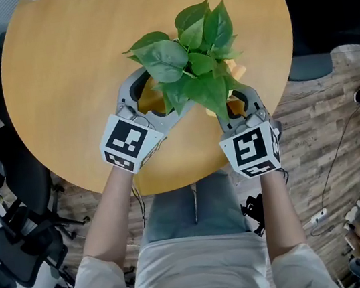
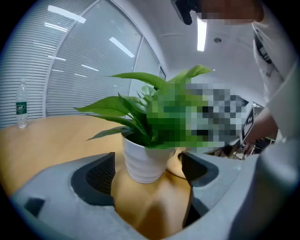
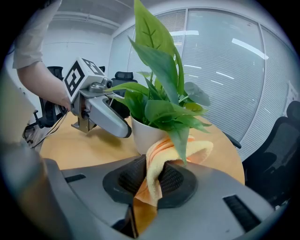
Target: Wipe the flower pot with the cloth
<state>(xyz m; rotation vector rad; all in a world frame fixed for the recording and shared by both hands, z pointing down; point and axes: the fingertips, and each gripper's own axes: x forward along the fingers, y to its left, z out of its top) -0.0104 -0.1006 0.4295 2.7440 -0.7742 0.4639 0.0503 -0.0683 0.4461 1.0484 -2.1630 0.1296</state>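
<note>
the potted plant (image 1: 193, 56) stands on the round wooden table (image 1: 73, 68), toward the edge nearest the person, with a gripper on either side of it. its ribbed white flower pot (image 2: 145, 161) is upright, long axis vertical and mouth up. the leaves fan out above the rim and hide the pot from the head view.

the left gripper (image 1: 152, 93) lies low on the table and points at the pot. its jaws are spread wide, and in the left gripper view the pot's base is framed in the gap between the two dark pads (image 2: 101, 173). i can see a sliver of table on each side, so neither pad seems to touch it.

the right gripper (image 3: 152, 180) has its jaws closed tight on an orange-yellow cloth (image 3: 157, 159). the cloth runs lengthwise out of the jaws and up to the pot, and its folded end rests against the pot's wall under a drooping leaf.

a water bottle (image 2: 21, 105) stands far across the table, well apart from the pot. black office chairs (image 1: 6, 201) stand on the floor around the table.
</note>
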